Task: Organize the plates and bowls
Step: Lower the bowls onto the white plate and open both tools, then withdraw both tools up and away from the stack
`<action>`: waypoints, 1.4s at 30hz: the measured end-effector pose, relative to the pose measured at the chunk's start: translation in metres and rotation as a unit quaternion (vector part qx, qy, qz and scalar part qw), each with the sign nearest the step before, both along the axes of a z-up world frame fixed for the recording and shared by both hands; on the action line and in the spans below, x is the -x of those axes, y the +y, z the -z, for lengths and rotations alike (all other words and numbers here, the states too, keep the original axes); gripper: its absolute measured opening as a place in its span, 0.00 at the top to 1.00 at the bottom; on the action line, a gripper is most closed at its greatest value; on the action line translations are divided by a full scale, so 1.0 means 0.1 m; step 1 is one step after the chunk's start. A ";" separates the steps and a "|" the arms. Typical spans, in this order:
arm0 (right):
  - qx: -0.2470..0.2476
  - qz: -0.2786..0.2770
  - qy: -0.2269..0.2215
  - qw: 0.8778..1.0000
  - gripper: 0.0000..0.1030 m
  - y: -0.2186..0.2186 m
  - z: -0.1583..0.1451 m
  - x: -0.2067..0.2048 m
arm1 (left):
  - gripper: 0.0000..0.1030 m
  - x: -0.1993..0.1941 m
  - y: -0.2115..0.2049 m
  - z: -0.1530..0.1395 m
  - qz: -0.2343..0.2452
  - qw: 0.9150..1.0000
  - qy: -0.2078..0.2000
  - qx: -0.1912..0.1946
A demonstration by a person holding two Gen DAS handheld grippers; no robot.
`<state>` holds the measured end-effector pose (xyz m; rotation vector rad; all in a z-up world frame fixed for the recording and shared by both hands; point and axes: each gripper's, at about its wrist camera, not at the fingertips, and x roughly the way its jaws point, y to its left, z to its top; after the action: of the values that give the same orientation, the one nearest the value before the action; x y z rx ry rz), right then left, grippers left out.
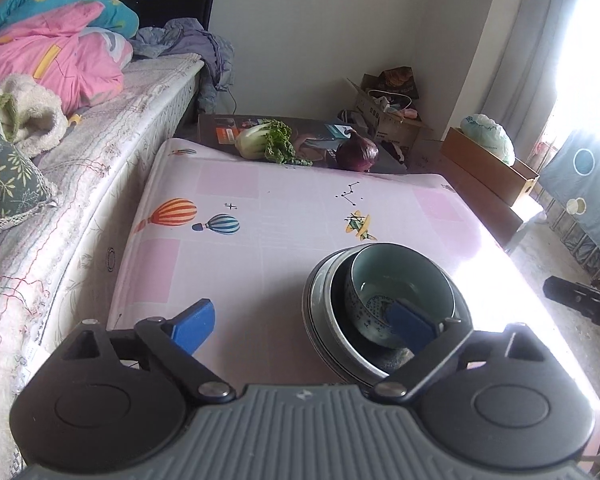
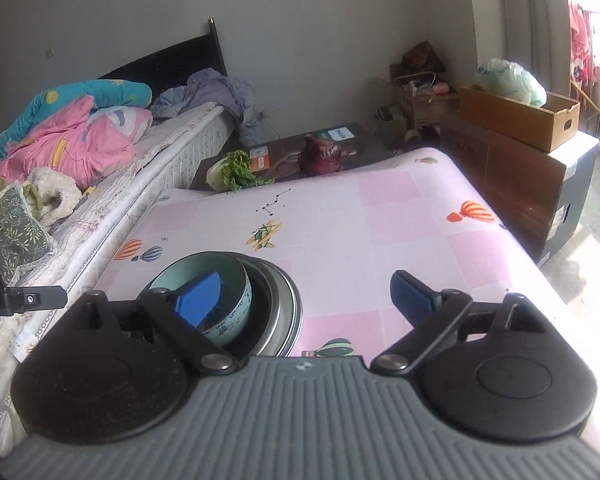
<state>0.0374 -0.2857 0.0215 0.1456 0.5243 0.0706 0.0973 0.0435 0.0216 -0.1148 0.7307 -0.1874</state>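
Observation:
A pale blue patterned bowl (image 1: pixel 400 280) sits nested in a stack of dark-rimmed dishes (image 1: pixel 320 312) on the pink table cover (image 1: pixel 260 200). My left gripper (image 1: pixel 304 324) is open wide above the near table edge; its right blue fingertip (image 1: pixel 410 322) hovers in front of the bowl and its left fingertip (image 1: pixel 194 326) is over bare cloth. In the right wrist view the same bowl (image 2: pixel 236 276) and dish stack (image 2: pixel 288 300) lie at lower left. My right gripper (image 2: pixel 304 296) is open too, its left fingertip (image 2: pixel 200 300) overlapping the bowl, nothing held.
A leafy cabbage (image 1: pixel 266 144) and a purple cabbage (image 1: pixel 358 152) lie past the table's far edge. A bed (image 1: pixel 100 160) with bedding runs along the left. Cardboard boxes (image 1: pixel 488 168) stand at the right. The right gripper's black tip (image 1: pixel 580 300) shows at the right edge.

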 end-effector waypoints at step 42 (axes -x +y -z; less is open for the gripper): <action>0.107 0.085 0.056 0.989 0.01 0.56 0.13 0.87 | 0.00 0.71 -0.35 0.08 -0.060 0.995 0.028 -0.076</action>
<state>-0.0495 -0.2293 0.0088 -0.0159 0.6262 -0.1610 0.0265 0.0083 0.0140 -0.0199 0.7879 -0.0133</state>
